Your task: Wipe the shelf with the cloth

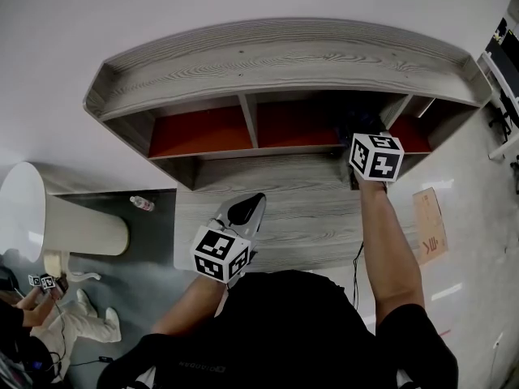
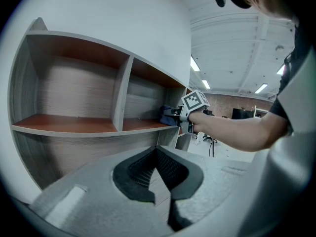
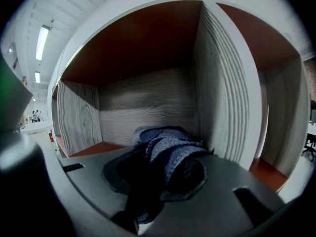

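A grey wood shelf unit (image 1: pixel 284 55) has three compartments with red-orange floors. My right gripper (image 1: pixel 362 136) reaches into the right end of the middle compartment, next to the divider (image 3: pixel 222 83). It is shut on a bunched dark blue cloth (image 3: pixel 168 144), which rests on that compartment's floor. The left gripper view shows the same cloth (image 2: pixel 167 114) at the shelf's front edge, ahead of the right gripper (image 2: pixel 173 116). My left gripper (image 1: pixel 247 209) hangs lower, over the wide bottom board (image 1: pixel 308 217). Its jaws are shut with nothing between them (image 2: pixel 157 152).
The left compartment (image 2: pixel 74 88) holds nothing. On the floor to the left are a white round table (image 1: pixel 32 209) and a water bottle (image 1: pixel 142 203). A cardboard piece (image 1: pixel 430 225) lies at the right. Another person (image 1: pixel 40 298) crouches at the bottom left.
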Demonstrator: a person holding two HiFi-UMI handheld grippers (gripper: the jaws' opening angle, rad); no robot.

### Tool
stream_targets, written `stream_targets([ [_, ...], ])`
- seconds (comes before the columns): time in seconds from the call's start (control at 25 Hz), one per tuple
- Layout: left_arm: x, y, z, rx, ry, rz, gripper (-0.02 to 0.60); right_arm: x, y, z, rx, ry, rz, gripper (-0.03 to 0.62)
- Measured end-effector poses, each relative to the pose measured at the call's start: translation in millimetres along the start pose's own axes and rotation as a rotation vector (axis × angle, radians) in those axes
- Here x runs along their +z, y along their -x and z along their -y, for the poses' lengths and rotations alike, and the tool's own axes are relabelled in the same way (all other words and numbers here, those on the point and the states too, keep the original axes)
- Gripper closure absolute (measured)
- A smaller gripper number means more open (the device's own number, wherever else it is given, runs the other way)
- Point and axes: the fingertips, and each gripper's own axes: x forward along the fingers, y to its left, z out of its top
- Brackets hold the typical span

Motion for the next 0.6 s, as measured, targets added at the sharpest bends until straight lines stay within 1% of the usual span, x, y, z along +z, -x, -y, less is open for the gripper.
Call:
stream_targets([
  [0.24,0,2,0,-0.003,-0.004,0.001,0.574,11,4,0,0.003,0.001,0.013,0.494],
  [0.6,3,3,-1,-0.009,-0.002,0.009,0.574,46,13,-4,0.016,0.018,0.046,0.494],
])
